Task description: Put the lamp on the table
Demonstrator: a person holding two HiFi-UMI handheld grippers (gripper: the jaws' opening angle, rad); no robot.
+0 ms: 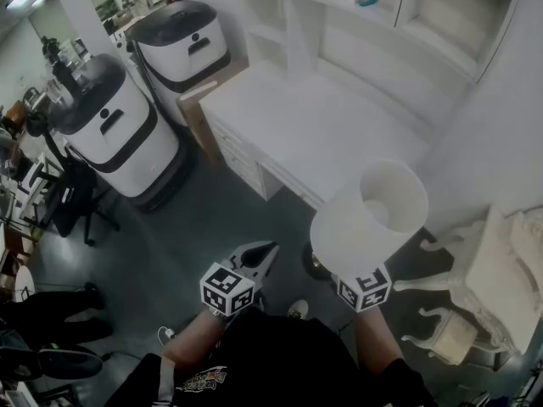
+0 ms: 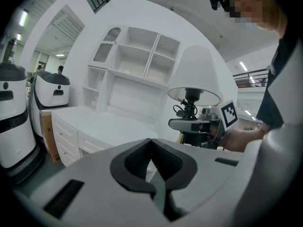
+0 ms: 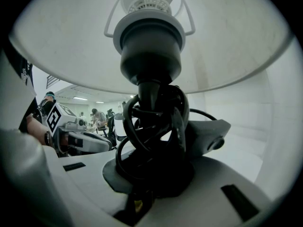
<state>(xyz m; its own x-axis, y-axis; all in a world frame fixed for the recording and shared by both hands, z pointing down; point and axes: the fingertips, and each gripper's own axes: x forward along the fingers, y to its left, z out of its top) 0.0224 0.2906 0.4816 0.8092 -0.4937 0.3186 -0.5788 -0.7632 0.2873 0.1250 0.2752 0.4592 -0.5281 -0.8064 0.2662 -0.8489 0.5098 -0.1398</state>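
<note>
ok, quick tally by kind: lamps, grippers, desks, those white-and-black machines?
lamp: 1
grippers: 2 (left gripper, right gripper)
white desk: 1
white-and-black machines: 2
Total: 6

The lamp (image 1: 373,214) sits in the right hand-held gripper (image 3: 154,174), over the floor (image 1: 212,227) just in front of the bench (image 1: 314,125). The left hand-held gripper (image 1: 259,257) is beside it on the left. A shelf unit (image 1: 441,24) rises along the bench's far side. A near machine (image 1: 114,130) and a far machine (image 1: 182,45) stand left of the bench, and a chair (image 1: 492,287) right of the lamp.
</note>
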